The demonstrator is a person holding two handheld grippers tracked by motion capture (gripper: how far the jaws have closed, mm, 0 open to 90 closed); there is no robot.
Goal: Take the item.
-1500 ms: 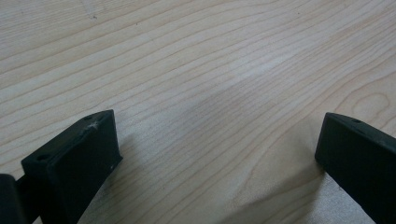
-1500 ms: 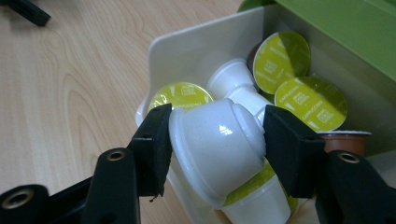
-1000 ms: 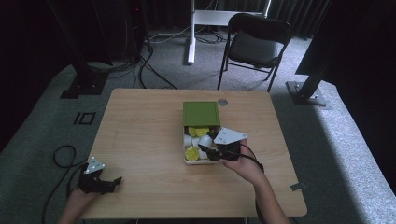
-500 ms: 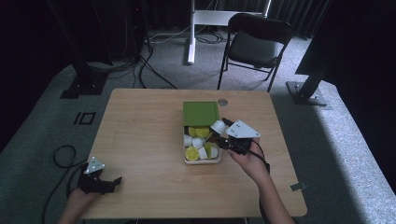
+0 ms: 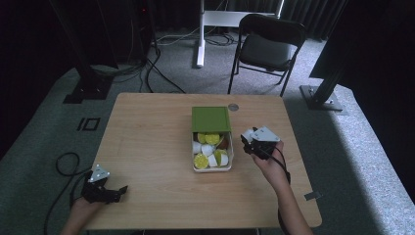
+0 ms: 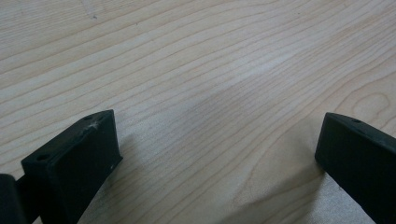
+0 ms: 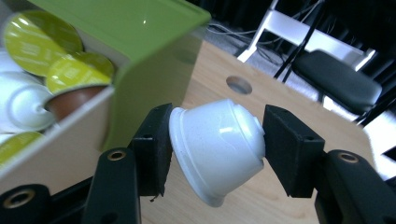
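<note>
The right gripper (image 7: 217, 149) is squeezing one little white pod (image 7: 217, 147) between its two black jaws. The pod lies on its side in the grip, with its flat end against one jaw and its round top against the other. In the high view, the right gripper (image 5: 252, 143) is just past the right side of the box (image 5: 230, 155), above the tabletop (image 5: 151, 147). So this pod is out of the box and not set down yet.

The box sits near the middle of the tabletop, a bit toward the far edge. Its green lid (image 5: 210, 119) is flipped open toward the far edge. Inside there are still lots of pods (image 5: 210, 152), some with yellow-green tops, some white, and one brown. No other pods lie on the bare wood.

The left gripper (image 5: 103, 190) rests at the near left corner of the tabletop, well apart from the box. Its jaws are spread wide with nothing between them, just wood grain below.

It looks like the job is taking pods out of the box, and it seems to be only starting. One pod is in the grip and out of the box. What is left, I think, is to put this pod down on the tabletop, and then go back for the rest of the pile.
</note>
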